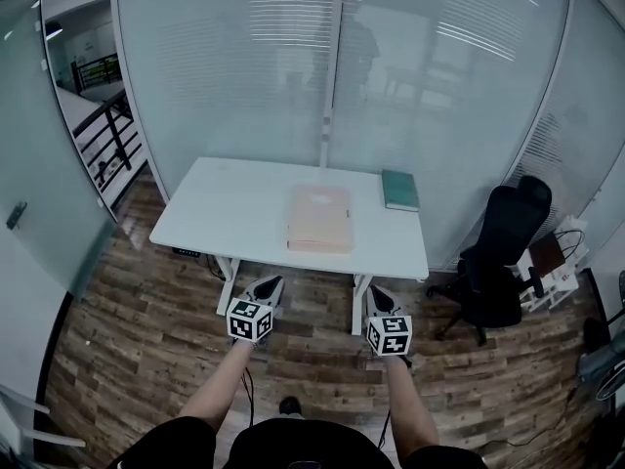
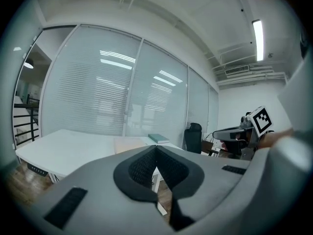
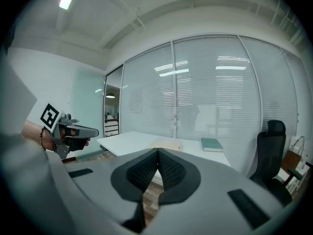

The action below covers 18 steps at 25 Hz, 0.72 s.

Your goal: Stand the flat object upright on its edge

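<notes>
Both grippers hang low in front of the person, short of the white rectangular worktop (image 1: 220, 208), out over the wood-plank floor. The left gripper (image 1: 270, 285) has its jaws clenched tip to tip with nothing between them. The right gripper (image 1: 378, 297) is the same, pressed together and empty.

The likely target is a pale pink flat rectangular book or folder (image 1: 319, 219). It lies flat mid-worktop with its near edge close to the front rim. A green hardcover book (image 1: 399, 190) lies flat at the far right corner, well apart from it. Nothing is lifted yet, so the step in hand reads as the approach.

To do it well, step in, release both jaws before arriving, and come at the pink piece from two opposite sides. One pair of jaws pinches a long edge and tips it up while the other steadies the far face. A thin thing on its edge will want to topple, so let go only once it balances. Mind that front rim, because it could slide off.
</notes>
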{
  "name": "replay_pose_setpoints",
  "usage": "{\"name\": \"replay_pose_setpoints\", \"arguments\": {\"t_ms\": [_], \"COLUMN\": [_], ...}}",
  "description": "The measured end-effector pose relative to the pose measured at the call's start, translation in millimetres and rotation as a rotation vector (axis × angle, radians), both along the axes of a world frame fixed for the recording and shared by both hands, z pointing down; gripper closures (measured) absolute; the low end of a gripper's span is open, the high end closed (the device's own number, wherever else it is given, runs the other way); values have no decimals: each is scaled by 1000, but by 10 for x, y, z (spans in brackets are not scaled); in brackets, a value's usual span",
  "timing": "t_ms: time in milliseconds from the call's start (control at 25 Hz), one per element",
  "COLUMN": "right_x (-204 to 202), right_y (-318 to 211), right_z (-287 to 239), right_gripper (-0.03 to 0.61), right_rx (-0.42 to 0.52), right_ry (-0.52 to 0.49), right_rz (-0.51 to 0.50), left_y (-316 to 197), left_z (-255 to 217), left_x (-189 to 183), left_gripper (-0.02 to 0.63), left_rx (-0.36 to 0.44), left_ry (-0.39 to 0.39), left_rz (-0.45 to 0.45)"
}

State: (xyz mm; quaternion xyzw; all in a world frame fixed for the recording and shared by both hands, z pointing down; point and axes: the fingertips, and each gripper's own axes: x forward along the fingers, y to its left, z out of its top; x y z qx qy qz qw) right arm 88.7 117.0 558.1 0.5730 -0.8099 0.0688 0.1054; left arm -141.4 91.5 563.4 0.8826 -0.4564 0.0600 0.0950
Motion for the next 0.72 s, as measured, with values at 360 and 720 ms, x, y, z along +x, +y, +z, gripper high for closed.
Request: {"name": "replay_pose_setpoints", "arguments": {"t_ms": [360, 720], "right_x": [-218, -206], "right_y": [-408, -679], "right_z": [74, 177], "right_gripper": [557, 557], "right_rx": [-8, -31], "right_ry": [9, 0], "right_rz": [5, 9], "left_y": [-459, -717], "left_z": [60, 134], "left_x": [-193, -207], "left_gripper": [592, 592], "left_rx": [3, -12], "left_ry": [2, -2], "left_rz": [13, 14]}}
